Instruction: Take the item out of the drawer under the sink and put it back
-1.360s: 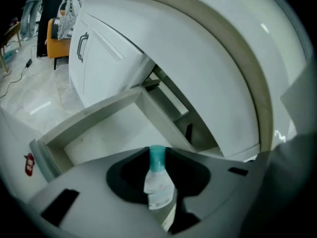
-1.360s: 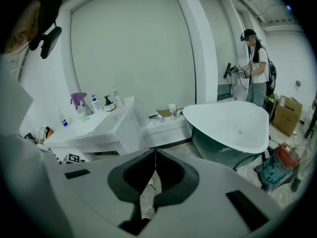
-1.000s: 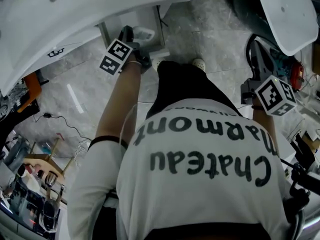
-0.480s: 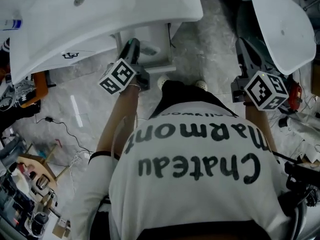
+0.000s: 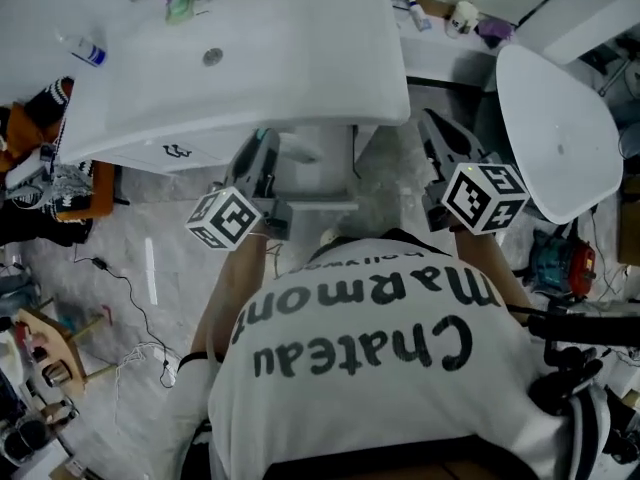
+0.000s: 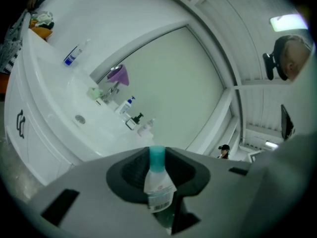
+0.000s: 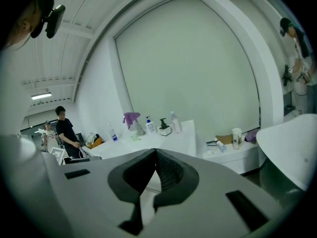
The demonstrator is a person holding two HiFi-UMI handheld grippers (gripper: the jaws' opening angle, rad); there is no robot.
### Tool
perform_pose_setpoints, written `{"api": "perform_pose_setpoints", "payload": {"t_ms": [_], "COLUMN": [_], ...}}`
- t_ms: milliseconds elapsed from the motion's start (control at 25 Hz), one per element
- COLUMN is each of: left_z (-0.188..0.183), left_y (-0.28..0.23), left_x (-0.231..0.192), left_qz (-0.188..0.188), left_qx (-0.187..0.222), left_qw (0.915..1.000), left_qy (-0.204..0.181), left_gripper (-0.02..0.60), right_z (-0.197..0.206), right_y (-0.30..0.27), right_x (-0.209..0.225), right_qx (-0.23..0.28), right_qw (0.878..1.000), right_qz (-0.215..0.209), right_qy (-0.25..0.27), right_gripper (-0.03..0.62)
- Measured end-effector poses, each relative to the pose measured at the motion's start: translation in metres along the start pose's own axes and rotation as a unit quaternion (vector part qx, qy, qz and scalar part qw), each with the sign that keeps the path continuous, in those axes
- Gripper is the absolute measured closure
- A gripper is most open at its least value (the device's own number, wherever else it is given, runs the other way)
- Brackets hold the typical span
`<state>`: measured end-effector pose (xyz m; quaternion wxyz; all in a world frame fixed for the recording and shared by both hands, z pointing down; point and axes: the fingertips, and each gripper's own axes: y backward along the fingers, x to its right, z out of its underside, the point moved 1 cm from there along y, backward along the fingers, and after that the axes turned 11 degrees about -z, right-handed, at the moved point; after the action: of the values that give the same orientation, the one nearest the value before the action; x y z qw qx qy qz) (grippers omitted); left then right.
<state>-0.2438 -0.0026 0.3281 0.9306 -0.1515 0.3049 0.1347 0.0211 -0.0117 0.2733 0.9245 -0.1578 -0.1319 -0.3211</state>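
My left gripper (image 6: 157, 158) is shut on a small clear bottle (image 6: 158, 182) with a teal cap and a white label. The bottle stands upright between the jaws. In the head view the left gripper (image 5: 262, 163) is raised in front of the white cabinet (image 5: 310, 148) under the sink (image 5: 250, 78), and the bottle is hidden there. My right gripper (image 5: 438, 143) is held up at the sink's right corner. In its own view the right gripper (image 7: 155, 155) has its tips together with nothing between them.
Several bottles (image 6: 130, 104) and a purple item (image 6: 119, 75) stand at the back of the sink top. A white rounded tabletop (image 5: 555, 138) is close on the right. Cables (image 5: 120, 268) lie on the marble floor at left. A person (image 7: 64, 128) stands in the background.
Both grippers have come up from near the floor to the level of the sink's front edge. The right gripper has also moved left, closer to the sink.
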Motion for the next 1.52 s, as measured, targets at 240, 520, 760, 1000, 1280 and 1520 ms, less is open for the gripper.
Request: {"api": "perform_pose_setpoints", "payload": {"t_ms": [240, 520, 760, 1000, 1280, 1520], "left_z": [-0.042, -0.068, -0.075, -0.07, -0.053, -0.036], "left_y": [0.027, 0.037, 0.029, 0.006, -0.038, -0.071], "left_x": [0.034, 0.068, 0.089, 0.117, 0.16, 0.192], "left_qz": [0.018, 0.037, 0.018, 0.007, 0.011, 0.005], "left_qx": [0.054, 0.095, 0.121, 0.142, 0.14, 0.149], "left_qw": [0.9984, 0.9948, 0.9925, 0.9898, 0.99, 0.9889], "left_qy": [-0.005, -0.009, -0.008, 0.006, 0.004, 0.001], "left_gripper": [0.483, 0.483, 0.483, 0.483, 0.483, 0.483], "right_z": [-0.025, -0.036, -0.044, -0.061, -0.071, -0.078], "right_y": [-0.027, -0.05, -0.059, -0.055, -0.048, -0.038], "right_x": [-0.039, -0.069, -0.073, -0.044, 0.001, 0.046], "right_qx": [0.007, -0.003, -0.015, -0.029, -0.039, -0.044], "right_qw": [0.997, 0.988, 0.973, 0.962, 0.954, 0.95], "right_qz": [-0.073, -0.137, -0.204, -0.236, -0.261, -0.265], "right_qy": [0.03, 0.066, 0.109, 0.133, 0.139, 0.157], "right_gripper": [0.583, 0.583, 0.583, 0.583, 0.583, 0.583]}}
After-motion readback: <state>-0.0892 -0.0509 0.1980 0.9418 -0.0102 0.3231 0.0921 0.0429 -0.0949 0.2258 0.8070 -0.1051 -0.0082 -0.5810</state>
